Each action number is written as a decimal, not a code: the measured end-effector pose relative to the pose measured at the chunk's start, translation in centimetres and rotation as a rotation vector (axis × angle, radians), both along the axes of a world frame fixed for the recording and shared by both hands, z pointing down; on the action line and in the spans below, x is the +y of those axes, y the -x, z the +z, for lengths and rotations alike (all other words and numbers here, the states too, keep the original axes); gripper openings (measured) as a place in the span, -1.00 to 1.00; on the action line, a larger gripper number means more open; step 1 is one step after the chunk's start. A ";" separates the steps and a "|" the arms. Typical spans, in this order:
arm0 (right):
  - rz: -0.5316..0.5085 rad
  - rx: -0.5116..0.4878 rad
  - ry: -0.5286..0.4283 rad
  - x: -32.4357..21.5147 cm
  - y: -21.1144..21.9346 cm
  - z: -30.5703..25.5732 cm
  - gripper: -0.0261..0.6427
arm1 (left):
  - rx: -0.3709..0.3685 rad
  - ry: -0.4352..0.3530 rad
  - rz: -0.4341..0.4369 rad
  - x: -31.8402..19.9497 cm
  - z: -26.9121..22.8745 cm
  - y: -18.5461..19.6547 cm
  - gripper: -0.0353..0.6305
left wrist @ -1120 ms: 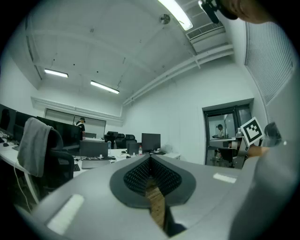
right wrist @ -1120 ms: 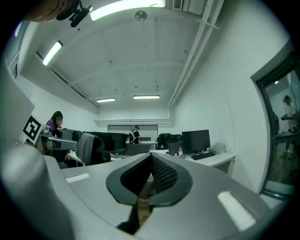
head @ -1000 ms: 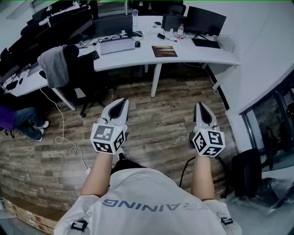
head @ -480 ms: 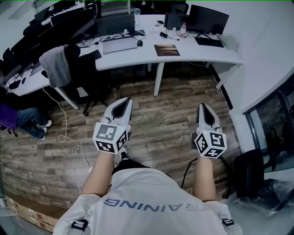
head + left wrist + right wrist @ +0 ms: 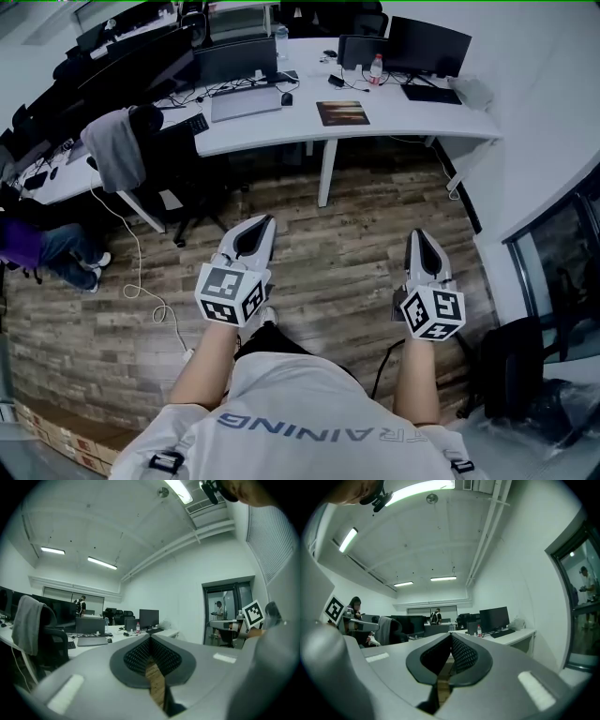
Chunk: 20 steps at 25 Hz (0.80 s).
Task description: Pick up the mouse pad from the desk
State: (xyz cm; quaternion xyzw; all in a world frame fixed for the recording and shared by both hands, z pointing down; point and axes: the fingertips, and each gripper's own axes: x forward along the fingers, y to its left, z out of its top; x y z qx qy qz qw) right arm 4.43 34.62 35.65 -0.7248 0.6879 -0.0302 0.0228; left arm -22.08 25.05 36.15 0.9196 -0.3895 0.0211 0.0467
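The mouse pad, a brownish rectangle, lies flat on the white curved desk, to the right of a laptop. Both grippers are held out level over the wooden floor, well short of the desk. My left gripper is shut, its jaws meeting at the tip with nothing between them. My right gripper is shut and empty too. In the left gripper view the left gripper points toward the desk. In the right gripper view the right gripper points toward the monitors.
A black office chair with a grey garment stands at the left of the desk. A laptop, monitors and a water bottle sit on it. A white cable trails on the floor. A black bag is at the right.
The desk and mouse pad sit a little lower and nearer in the head view. Both grippers have come slightly forward with the person, still shut and empty.
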 end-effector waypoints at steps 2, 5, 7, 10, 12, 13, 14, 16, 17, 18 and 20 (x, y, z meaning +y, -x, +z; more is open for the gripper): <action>-0.002 -0.008 0.013 -0.6 -0.4 0.7 -0.88 | -0.008 0.006 0.004 -0.7 0.0 -0.7 -0.89; -0.002 -0.010 0.030 -1.9 -1.3 1.3 -0.88 | -0.013 0.005 0.021 -2.0 -0.2 -2.3 -0.89; 0.001 -0.009 0.036 -2.9 -2.1 1.5 -0.88 | -0.011 0.003 0.034 -3.1 -0.3 -3.4 -0.89; 0.010 -0.006 0.044 -4.9 -3.6 1.5 -0.88 | -0.017 0.001 0.050 -5.1 0.0 -5.1 -0.89; 0.016 0.004 0.059 -6.5 -4.5 1.6 -0.88 | -0.017 0.014 0.056 -6.9 0.4 -6.2 -0.89; 0.022 0.008 0.068 -7.3 -5.0 1.7 -0.88 | -0.015 0.024 0.061 -7.8 0.7 -6.8 -0.89; 0.029 0.011 0.076 -8.1 -5.6 1.8 -0.88 | -0.013 0.034 0.068 -8.8 0.9 -7.4 -0.89; 0.039 0.016 0.093 -10.0 -6.7 1.9 -0.88 | -0.007 0.049 0.084 -10.9 1.2 -8.7 -0.89; 0.041 0.018 0.102 -11.1 -7.3 1.9 -0.88 | -0.004 0.053 0.089 -12.0 1.2 -9.3 -0.89; 0.043 0.021 0.111 -12.3 -7.8 2.0 -0.88 | 0.002 0.054 0.092 -13.2 1.2 -9.9 -0.89; 0.046 0.027 0.125 -14.7 -8.8 2.0 -0.88 | 0.016 0.047 0.098 -15.6 0.9 -11.0 -0.89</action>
